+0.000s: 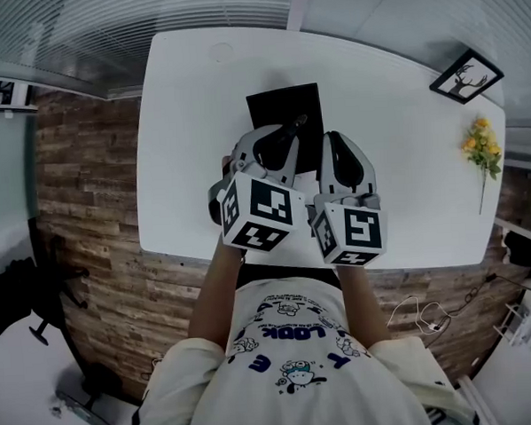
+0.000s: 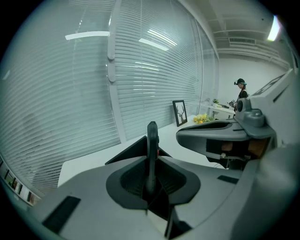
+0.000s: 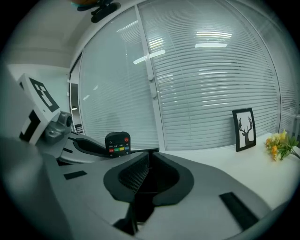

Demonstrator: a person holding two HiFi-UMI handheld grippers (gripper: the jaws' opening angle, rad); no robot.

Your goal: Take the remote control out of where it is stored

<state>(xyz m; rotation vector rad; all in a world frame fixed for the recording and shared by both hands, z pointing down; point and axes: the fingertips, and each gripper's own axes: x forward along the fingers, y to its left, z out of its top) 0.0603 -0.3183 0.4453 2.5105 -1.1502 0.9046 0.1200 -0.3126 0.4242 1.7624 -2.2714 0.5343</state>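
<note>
The remote control [image 2: 152, 138] is pinched edge-on between the jaws of the left gripper [image 2: 151, 161], over a black pad [image 1: 282, 108] on the white table [image 1: 190, 122] — the right gripper [image 3: 148, 161], pressed together on nothing, is held just to its right. A framed deer picture [image 3: 244, 129] and yellow flowers [image 3: 280, 143] are seen at the far right, before window blinds [image 3: 211, 70].

Remote control [image 3: 117, 144] in left claw [image 2: 151, 163]

The person's white shirt [image 1: 297, 388] reads "LOOK"
</note>
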